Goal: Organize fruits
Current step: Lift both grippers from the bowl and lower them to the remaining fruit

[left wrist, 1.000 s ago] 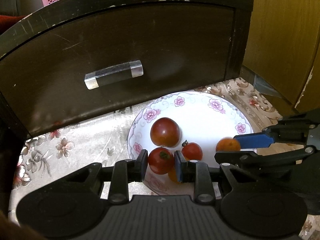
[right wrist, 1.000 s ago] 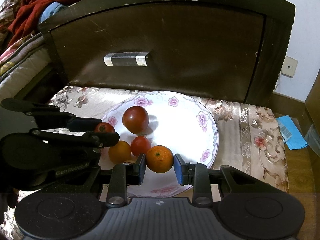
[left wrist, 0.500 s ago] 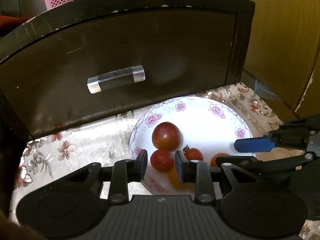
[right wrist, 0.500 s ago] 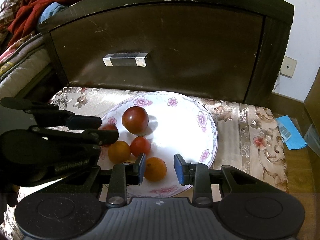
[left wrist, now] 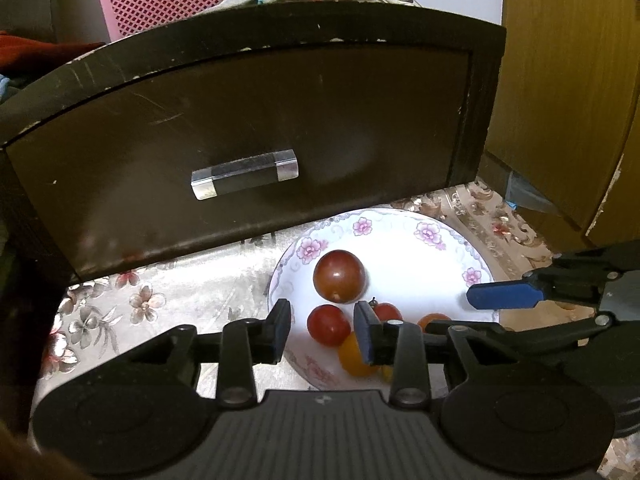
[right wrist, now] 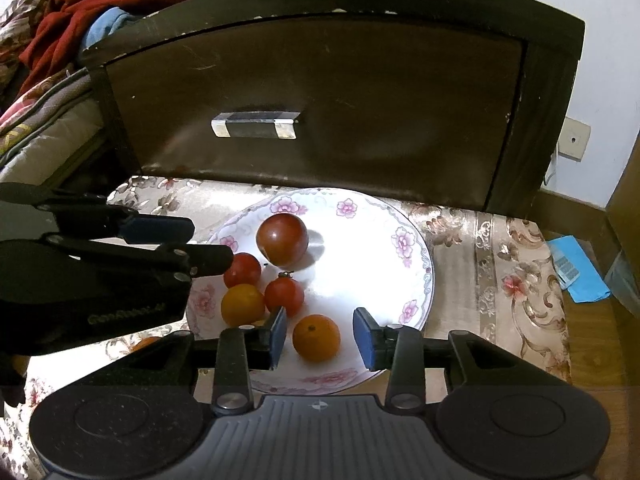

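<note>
**Both grippers let go of fruit on the plate**

Since one second ago, both grippers have released their fruit. The left gripper [left wrist: 322,330] points steeply down, fingers opening, a small red tomato [left wrist: 328,325] lying free between them. The right gripper [right wrist: 320,336] is tilted the same way, fingers opening around a round orange [right wrist: 316,337], not touching it. Both fruits rest on the glossy flowered plate [right wrist: 416,264].

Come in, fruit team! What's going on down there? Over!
Left gripper opening, small red tomato loose between its jaws. Right gripper opening, orange released. Five fruits on flowered plate. Nothing in the way.
</note>
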`<state>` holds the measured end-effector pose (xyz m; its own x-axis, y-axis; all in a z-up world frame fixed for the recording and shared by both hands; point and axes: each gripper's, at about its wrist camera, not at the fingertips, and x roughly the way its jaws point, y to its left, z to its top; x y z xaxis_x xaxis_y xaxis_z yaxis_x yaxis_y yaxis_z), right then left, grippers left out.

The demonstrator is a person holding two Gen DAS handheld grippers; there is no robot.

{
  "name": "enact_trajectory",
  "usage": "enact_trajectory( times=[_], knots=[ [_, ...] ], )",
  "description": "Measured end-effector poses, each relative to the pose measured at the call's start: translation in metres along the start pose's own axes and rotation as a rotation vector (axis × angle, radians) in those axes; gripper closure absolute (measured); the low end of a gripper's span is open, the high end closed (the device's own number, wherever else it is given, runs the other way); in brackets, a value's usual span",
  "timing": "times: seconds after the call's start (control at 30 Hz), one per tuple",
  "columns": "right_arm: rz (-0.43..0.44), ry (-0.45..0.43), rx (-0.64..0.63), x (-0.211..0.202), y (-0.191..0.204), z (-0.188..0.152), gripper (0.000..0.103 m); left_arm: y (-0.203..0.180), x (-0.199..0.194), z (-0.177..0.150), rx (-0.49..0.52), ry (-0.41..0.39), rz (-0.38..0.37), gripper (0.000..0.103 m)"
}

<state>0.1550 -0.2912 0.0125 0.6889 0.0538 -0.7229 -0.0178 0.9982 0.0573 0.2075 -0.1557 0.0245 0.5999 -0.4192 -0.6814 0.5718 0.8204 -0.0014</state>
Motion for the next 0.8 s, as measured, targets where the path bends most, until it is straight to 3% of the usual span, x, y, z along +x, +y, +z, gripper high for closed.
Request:
enact_trajectory(
  times=[0.37,0.8],
  knots=[
    [0.018,-0.011,-0.02,-0.012,0.013,-0.002,0.065,0.007,-0.021,-0.007,-0.009,-0.004,0.007,0.059],
    [0.073,-0.004,-0.073,-0.019,0.036,-0.007,0.064,0.027,-0.046,-0.034,-0.05,0.05,0.015,0.059]
  ],
)
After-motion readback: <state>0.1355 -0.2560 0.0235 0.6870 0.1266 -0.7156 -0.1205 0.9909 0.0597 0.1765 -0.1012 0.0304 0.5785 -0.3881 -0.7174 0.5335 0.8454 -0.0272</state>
